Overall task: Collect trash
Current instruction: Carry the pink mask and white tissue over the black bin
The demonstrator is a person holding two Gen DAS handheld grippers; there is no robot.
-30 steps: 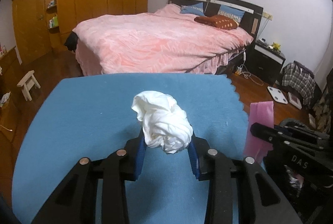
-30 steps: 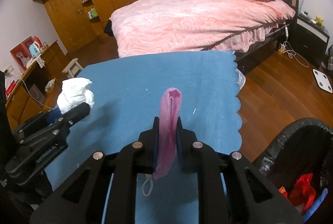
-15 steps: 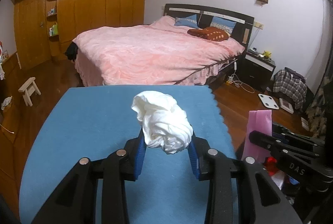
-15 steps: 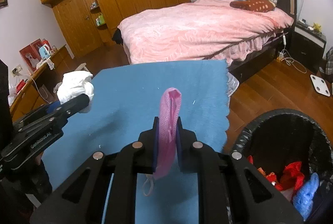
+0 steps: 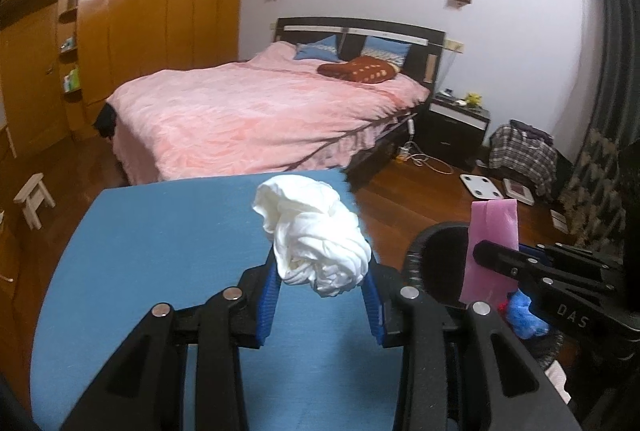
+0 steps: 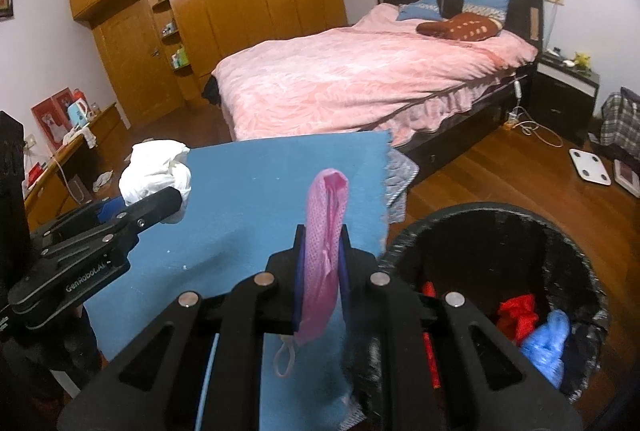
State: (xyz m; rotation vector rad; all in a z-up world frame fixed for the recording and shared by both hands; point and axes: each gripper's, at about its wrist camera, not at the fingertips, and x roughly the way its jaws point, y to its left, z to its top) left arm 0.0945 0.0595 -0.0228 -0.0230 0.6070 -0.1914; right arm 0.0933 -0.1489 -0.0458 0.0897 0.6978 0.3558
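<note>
My left gripper is shut on a crumpled white tissue wad, held above the blue table mat; the same wad shows at the left of the right wrist view. A pink mesh mask with a white ear loop is pinched upright in my right gripper, which is shut on it; in the left wrist view the mask stands at the right. The black-lined trash bin sits just right of the mat, with red and blue rubbish inside.
A pink bed stands beyond the mat. A dark nightstand, a white scale and a plaid bag sit on the wood floor at the right. A wooden wardrobe lines the back left wall.
Both grippers have risen and shifted right with their loads. The trash bin has come fully into the right wrist view, and its rim now shows in the left wrist view.
</note>
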